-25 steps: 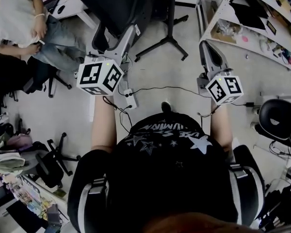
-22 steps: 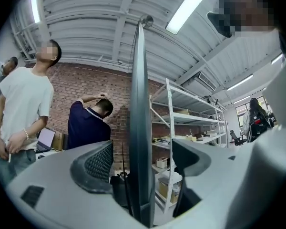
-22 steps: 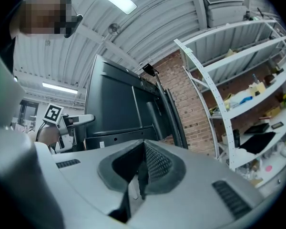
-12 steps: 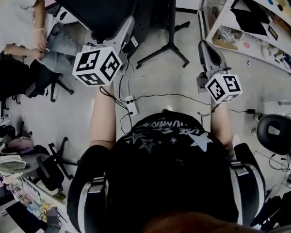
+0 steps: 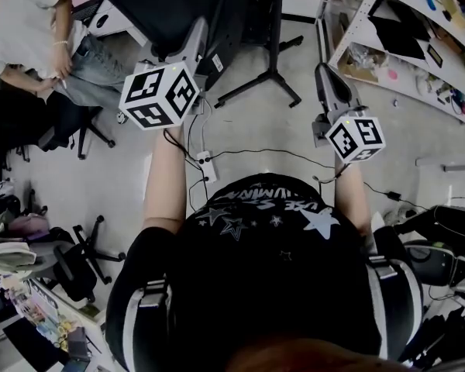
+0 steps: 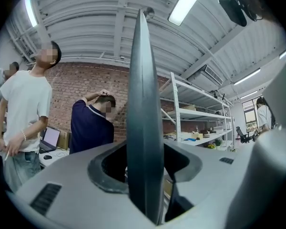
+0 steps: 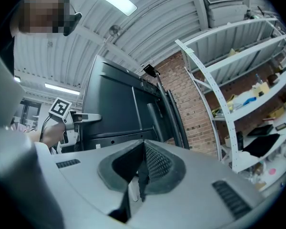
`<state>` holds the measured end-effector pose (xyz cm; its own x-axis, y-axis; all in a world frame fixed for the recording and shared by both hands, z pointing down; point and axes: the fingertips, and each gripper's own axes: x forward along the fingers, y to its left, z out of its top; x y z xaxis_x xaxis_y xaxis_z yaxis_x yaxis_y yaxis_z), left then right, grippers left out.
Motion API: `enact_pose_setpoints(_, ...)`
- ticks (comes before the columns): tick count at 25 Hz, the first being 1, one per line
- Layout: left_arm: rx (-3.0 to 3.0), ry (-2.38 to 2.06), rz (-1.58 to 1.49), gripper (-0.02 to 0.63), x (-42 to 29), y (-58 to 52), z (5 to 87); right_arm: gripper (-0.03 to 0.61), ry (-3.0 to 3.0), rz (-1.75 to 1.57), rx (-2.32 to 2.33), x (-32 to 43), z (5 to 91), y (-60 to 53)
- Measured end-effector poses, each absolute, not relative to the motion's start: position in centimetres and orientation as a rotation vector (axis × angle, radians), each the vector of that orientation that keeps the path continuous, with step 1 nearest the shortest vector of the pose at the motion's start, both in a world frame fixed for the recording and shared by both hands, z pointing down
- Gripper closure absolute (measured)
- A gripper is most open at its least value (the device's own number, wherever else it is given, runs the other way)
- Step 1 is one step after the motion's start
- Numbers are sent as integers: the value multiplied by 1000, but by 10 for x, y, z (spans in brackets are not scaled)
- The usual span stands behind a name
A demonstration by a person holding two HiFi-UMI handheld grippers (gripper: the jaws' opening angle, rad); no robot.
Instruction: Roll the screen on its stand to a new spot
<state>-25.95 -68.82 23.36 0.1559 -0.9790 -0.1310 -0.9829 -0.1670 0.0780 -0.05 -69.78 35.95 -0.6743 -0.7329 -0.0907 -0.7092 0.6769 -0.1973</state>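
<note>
1. Grasp step: left gripper [image 6: 144, 187] just closing, now clamped on the thin side edge of the screen [image 6: 143, 94].
2. Right gripper [image 7: 138, 178] closed and empty, off to the right of the screen.
3. Rolling probably not yet begun. Next: steady push across the floor, steering clear of the power strip [image 5: 208, 166].

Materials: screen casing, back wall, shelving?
The screen looks like dark matte plastic or painted metal: no glare on its back. The wall is bare red brick, mortar lines showing. The shelving seems white painted metal, judging by its thin uprights and braces.
</note>
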Motion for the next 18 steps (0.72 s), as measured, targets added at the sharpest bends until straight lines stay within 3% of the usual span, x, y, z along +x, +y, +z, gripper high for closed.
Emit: enact_pose_setpoints(18, -2345, 2009, 278, 390, -237, -659, 235, 571, 2750, -224, -1187, 0, 365, -652)
